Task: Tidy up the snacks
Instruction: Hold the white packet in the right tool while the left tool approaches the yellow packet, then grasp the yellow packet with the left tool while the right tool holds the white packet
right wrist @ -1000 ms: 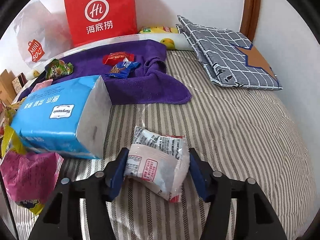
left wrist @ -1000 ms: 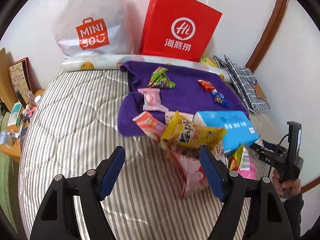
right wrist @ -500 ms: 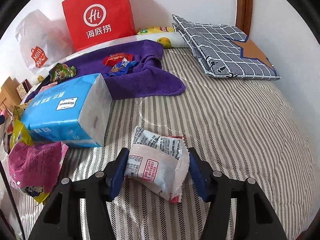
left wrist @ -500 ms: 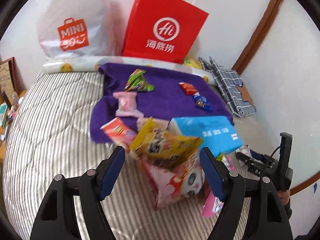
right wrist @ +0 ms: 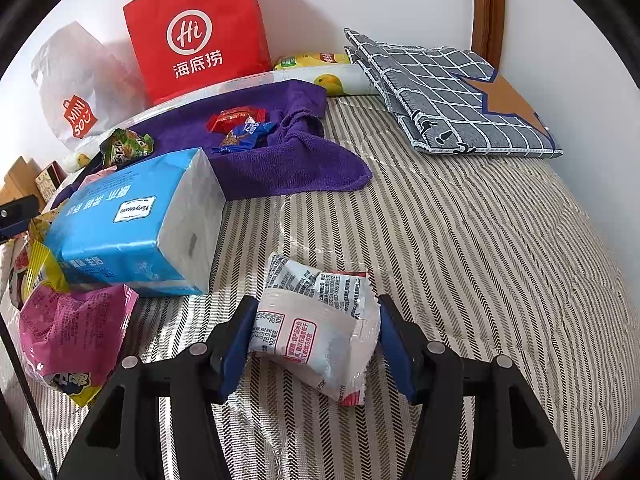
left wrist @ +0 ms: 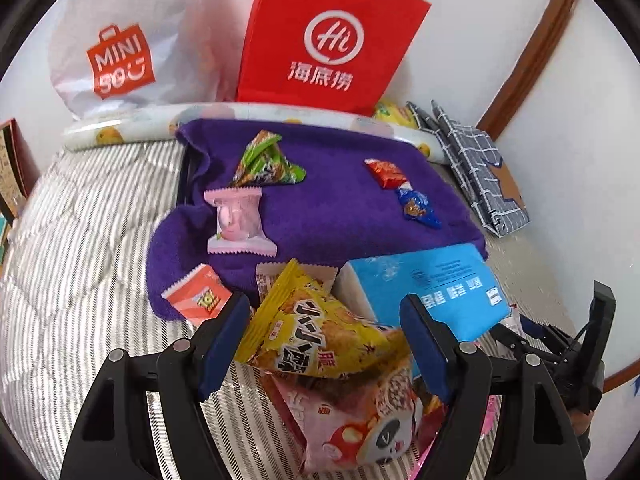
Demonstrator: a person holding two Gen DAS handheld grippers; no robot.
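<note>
**Purple towel as your anchor: snacks on it, snacks off it**

Purple terry towel point(left wrist: 344, 208) lies spread on the striped mattress point(left wrist: 80, 248), and everything else sits relative to it. On the towel you have a green snack packet point(left wrist: 266, 162), a pink-wrapped cake point(left wrist: 239, 222), a red candy point(left wrist: 386, 172) and a blue candy point(left wrist: 418, 208) just beside it. At the towel's near edge an orange packet point(left wrist: 198, 300) overlaps the cloth, and a blue tissue pack point(left wrist: 428, 292) rests against the same edge.

Your left gripper point(left wrist: 324, 340) stands wide, its blue pads on either side of a yellow snack bag point(left wrist: 320, 336) that lies just off the towel's near edge, on top of a pink bag with a panda face point(left wrist: 360, 432). The pads do not press on the yellow bag (there is clear space on the right side).

Your right gripper point(right wrist: 314, 340) sits off the towel's near corner, on bare mattress. A white snack packet point(right wrist: 316, 324) lies between its pads; the jaws have just been opening, and the left pad touches the wrapper while the right one sits at its crinkled edge. A magenta bag point(right wrist: 72, 328) lies just beside the tissue pack there.

Beyond the towel's far edge stand a red Haidilao paper bag point(left wrist: 328, 40) and a white Miniso bag point(left wrist: 124, 44), against the wall. A grey checked cloth point(right wrist: 448, 96) lies folded off the towel's far right corner.
</note>
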